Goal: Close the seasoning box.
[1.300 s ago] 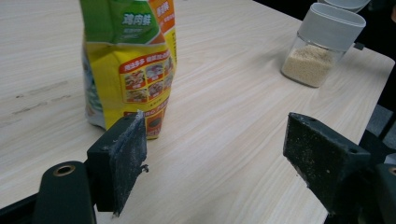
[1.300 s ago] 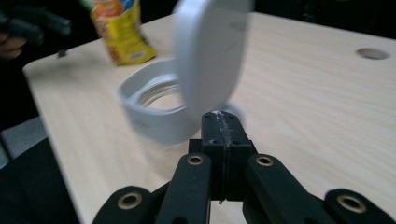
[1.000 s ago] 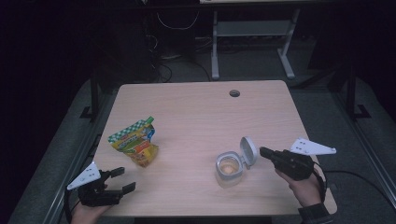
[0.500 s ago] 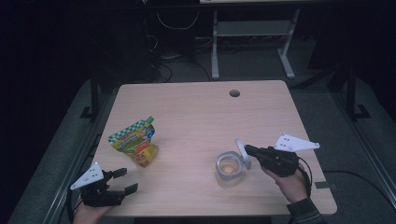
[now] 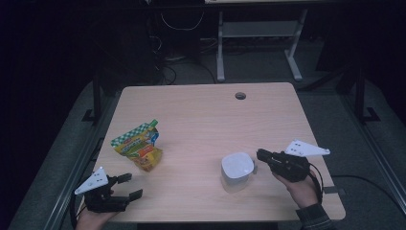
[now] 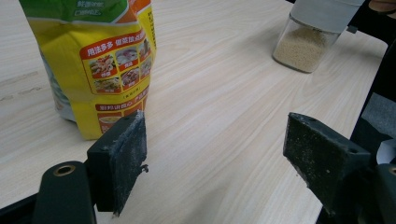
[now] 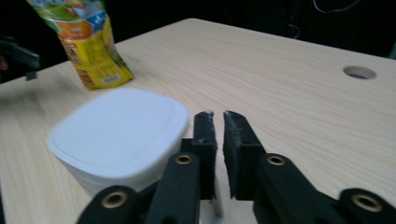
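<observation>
Right tool point(image 7: 215, 116) nearly closed beside jar lid point(image 7: 119, 128)

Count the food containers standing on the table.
2. A yellow-green snack pouch stands at the left of the table; a white-lidded jar of pale grains stands at the right, beside the right gripper.

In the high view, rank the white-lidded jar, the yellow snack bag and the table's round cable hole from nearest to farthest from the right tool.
1. White-lidded jar: just beside the right tool, at its tips.
2. Round cable hole: farther back, near the table's far edge.
3. Yellow snack bag: across the table, on the left side, closer to the left tool.
</observation>
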The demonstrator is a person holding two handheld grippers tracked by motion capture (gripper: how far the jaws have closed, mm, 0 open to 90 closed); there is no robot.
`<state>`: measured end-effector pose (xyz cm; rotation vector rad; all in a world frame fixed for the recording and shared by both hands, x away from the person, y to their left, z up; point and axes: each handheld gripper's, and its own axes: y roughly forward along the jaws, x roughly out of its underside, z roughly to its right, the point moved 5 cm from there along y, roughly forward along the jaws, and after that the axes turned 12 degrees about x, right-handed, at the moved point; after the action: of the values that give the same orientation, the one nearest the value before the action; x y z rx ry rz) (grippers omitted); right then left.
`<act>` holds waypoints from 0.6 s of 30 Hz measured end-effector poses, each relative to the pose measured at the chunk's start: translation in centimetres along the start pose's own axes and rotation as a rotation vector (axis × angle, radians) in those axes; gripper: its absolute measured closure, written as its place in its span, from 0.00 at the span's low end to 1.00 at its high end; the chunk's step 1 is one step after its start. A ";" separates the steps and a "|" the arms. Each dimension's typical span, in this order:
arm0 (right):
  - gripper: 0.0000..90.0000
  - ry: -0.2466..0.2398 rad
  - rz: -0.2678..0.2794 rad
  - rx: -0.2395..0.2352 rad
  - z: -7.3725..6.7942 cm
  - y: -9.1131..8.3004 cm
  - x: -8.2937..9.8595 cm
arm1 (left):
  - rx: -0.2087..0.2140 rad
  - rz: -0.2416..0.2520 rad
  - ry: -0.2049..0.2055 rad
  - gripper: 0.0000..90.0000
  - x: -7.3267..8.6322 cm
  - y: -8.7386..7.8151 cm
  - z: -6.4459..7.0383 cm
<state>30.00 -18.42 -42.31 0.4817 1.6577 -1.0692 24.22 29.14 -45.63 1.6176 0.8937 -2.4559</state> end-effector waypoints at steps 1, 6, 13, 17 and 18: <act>0.84 0.009 0.001 0.011 0.3 -0.1 0.2 | -0.001 0.001 -0.001 0.23 0.0 0.0 0.0; 0.61 0.044 -0.043 0.071 1.8 -0.5 2.0 | 0.000 -0.006 0.006 0.23 0.1 0.0 -0.1; 0.38 0.039 -0.034 0.135 3.1 -1.4 4.1 | -0.007 -0.010 0.002 0.24 0.2 0.1 -0.3; 0.29 0.046 -0.012 0.152 3.3 -1.7 5.1 | -0.014 -0.013 -0.003 0.24 0.3 0.1 -0.5; 0.28 0.042 -0.017 0.158 3.3 -1.7 5.3 | -0.018 -0.015 -0.004 0.24 0.3 0.1 -0.5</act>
<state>28.61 -23.06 -46.57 0.5979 1.6234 -1.2158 24.50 29.41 -46.08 1.6060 0.9276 -2.4529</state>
